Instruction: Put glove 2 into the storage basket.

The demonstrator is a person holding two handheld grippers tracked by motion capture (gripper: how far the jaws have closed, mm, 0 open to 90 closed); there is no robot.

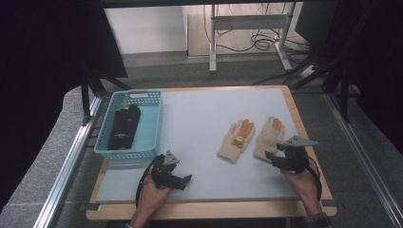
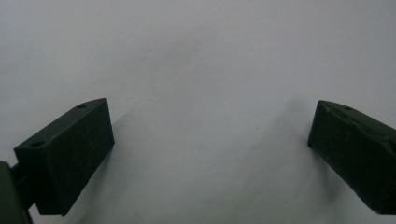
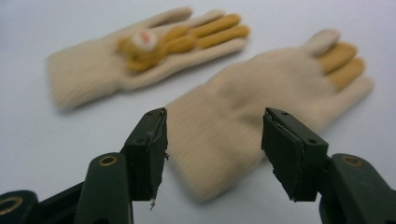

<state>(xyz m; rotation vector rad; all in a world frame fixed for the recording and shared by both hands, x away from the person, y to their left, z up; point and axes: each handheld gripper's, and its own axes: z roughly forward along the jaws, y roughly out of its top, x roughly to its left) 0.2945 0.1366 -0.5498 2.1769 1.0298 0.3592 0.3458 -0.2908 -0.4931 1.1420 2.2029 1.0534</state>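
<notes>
Two cream knit gloves with orange fingers lie flat on the pale mat at centre right. The left glove (image 1: pixel 236 140) (image 3: pixel 140 51) carries a small round badge. The right glove (image 1: pixel 269 137) (image 3: pixel 275 93) lies beside it, apart. My right gripper (image 1: pixel 274 156) (image 3: pixel 212 149) is open, its jaws standing on either side of the right glove's cuff, nothing pinched between them. My left gripper (image 1: pixel 183 180) (image 2: pixel 210 149) is open over bare mat at the front left, jaws wide apart, holding nothing.
A turquoise plastic basket (image 1: pixel 152 128) sits at the table's left edge with a black glove (image 1: pixel 124 126) inside. The wooden table rim (image 1: pixel 214 209) runs along the front. Metal rails flank both sides; a desk frame and cables stand beyond the far edge.
</notes>
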